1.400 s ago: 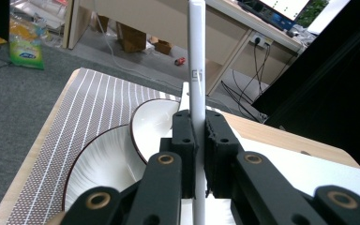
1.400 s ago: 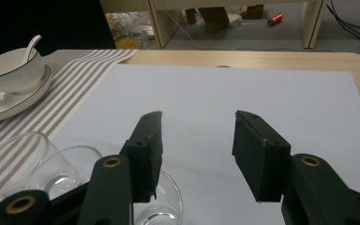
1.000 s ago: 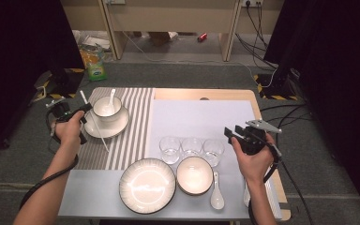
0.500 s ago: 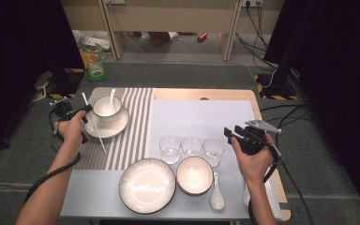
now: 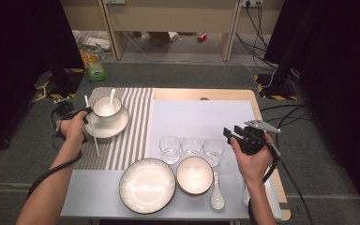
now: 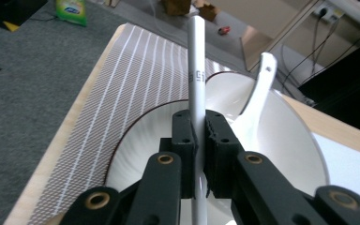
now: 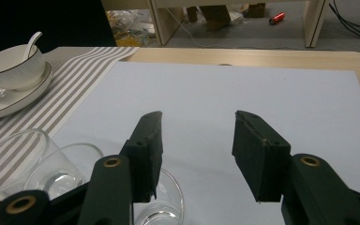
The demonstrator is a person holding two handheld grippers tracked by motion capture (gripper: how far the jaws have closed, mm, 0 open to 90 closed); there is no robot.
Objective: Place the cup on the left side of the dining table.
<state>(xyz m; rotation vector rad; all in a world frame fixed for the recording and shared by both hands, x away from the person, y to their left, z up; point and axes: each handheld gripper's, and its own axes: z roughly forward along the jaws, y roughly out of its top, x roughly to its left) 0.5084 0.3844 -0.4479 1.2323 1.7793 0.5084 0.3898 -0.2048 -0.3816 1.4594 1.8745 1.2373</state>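
Note:
My left gripper [image 5: 83, 113] is shut on a thin white stick [image 5: 93, 131] that lies slanted across the striped mat [image 5: 133, 117], just left of a white bowl [image 5: 107, 107]. The bowl holds a white spoon [image 5: 111, 97] and stands on a saucer [image 5: 117, 127]. In the left gripper view the jaws clamp the stick [image 6: 197, 70] in front of the bowl [image 6: 286, 140] and spoon [image 6: 258, 103]. My right gripper [image 5: 228, 133] hovers open at the table's right, and its jaws [image 7: 197, 124] have nothing between them.
Three clear glasses [image 5: 191, 146] stand in a row mid-table, close to the right gripper. In front of them are a large plate [image 5: 147, 185], a smaller bowl [image 5: 195, 175] and a ceramic spoon [image 5: 216, 192]. A pale mat [image 5: 201, 115] covers the table's right half.
The left hand and the stick have shifted only slightly beside the bowl. The right hand has stayed where it was.

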